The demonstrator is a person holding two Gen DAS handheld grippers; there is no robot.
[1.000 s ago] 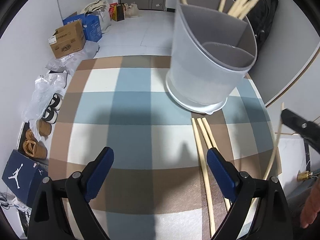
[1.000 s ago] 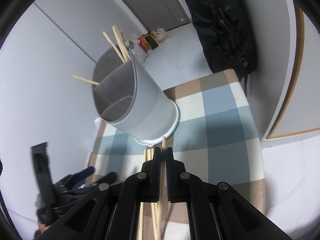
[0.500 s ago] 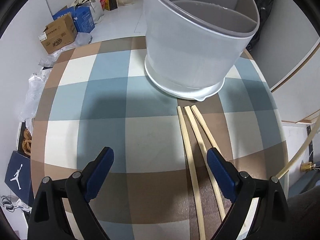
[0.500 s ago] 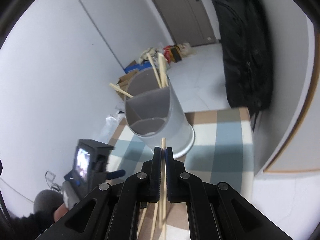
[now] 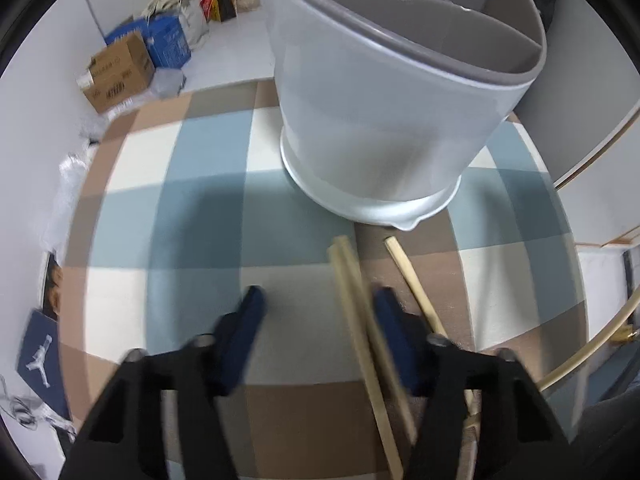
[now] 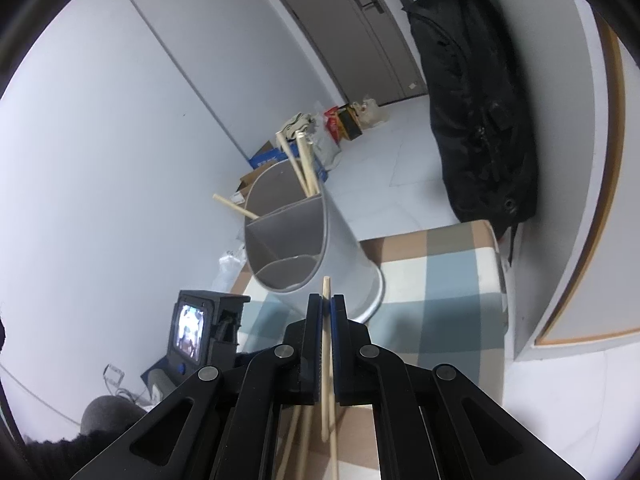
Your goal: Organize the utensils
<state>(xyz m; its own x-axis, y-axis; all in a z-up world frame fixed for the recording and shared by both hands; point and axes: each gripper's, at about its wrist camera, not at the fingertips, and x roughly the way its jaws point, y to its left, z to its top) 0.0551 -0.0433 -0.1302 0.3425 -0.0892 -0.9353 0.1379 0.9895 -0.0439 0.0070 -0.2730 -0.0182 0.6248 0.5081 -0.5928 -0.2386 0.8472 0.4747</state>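
Observation:
A grey divided utensil holder (image 5: 396, 104) stands on the checked tablecloth (image 5: 200, 168); it also shows in the right wrist view (image 6: 304, 240) with several chopsticks (image 6: 302, 168) standing in its far compartment. Three wooden chopsticks lie on the cloth in front of it, two together (image 5: 360, 320) and one apart (image 5: 412, 284). My left gripper (image 5: 320, 316) is open, low over the cloth, with the pair of chopsticks between its fingers near the right finger. My right gripper (image 6: 327, 312) is shut on a single chopstick (image 6: 326, 344), held above the table and pointing toward the holder.
A black bag (image 6: 476, 112) hangs at the wall beyond the table's far right corner. Cardboard and blue boxes (image 5: 132, 64) and bags sit on the floor to the left. A blue shoe box (image 5: 40, 356) lies by the table's left edge.
My left gripper has moved forward and down, narrowed, and now straddles the pair of chopsticks. My right gripper has lifted its chopstick higher and back from the holder.

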